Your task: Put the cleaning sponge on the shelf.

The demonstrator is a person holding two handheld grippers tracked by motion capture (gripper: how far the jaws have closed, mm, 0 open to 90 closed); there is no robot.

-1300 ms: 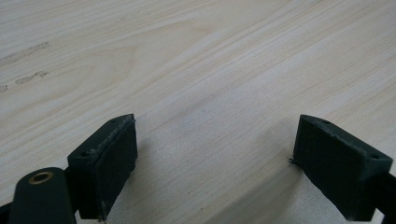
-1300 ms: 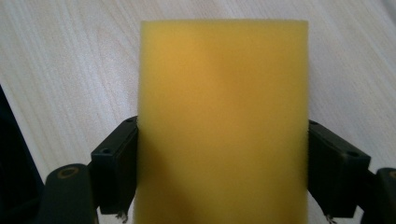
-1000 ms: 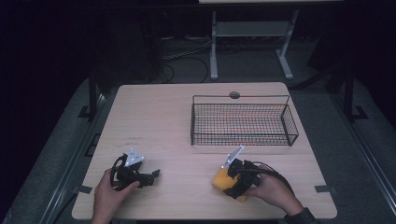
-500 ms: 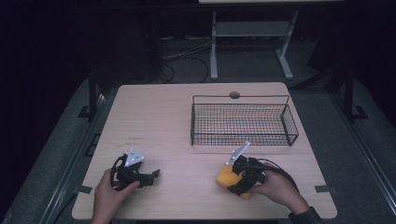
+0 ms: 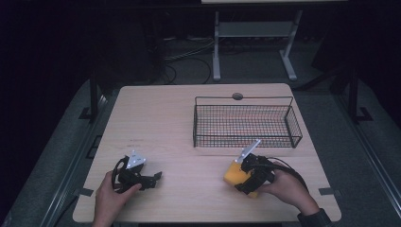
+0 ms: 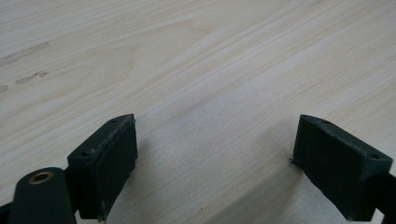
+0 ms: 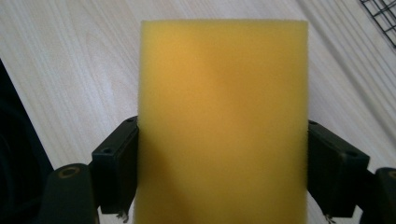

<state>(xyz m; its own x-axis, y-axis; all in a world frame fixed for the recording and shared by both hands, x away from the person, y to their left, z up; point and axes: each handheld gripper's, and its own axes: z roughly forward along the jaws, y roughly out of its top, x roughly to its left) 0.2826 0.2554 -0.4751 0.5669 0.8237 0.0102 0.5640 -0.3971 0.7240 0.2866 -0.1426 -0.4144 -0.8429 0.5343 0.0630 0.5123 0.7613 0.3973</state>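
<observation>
A yellow sponge block (image 7: pixel 223 121) sits between the two black jaws of my right gripper (image 7: pixel 223 177), whose pads press on its two long sides. In the high view the right gripper (image 5: pixel 242 177) carries the yellow sponge (image 5: pixel 234 173) just above the table, near the front right, a little in front of the wire basket (image 5: pixel 246 140). My left gripper (image 5: pixel 157 178) rests low over the table at the front left. In the left gripper view the left gripper (image 6: pixel 215 161) has its jaws wide apart over bare wood, nothing between them.
The black wire basket stands at the back right of the light wooden table (image 5: pixel 156 123). A round cable hole (image 5: pixel 237 96) sits at the table's far edge. A metal stand (image 5: pixel 255 33) and cables lie on the dark floor beyond.
My right gripper has lifted the yellow sponge slightly and carried it a little toward the basket. The left gripper has stayed where it was.
</observation>
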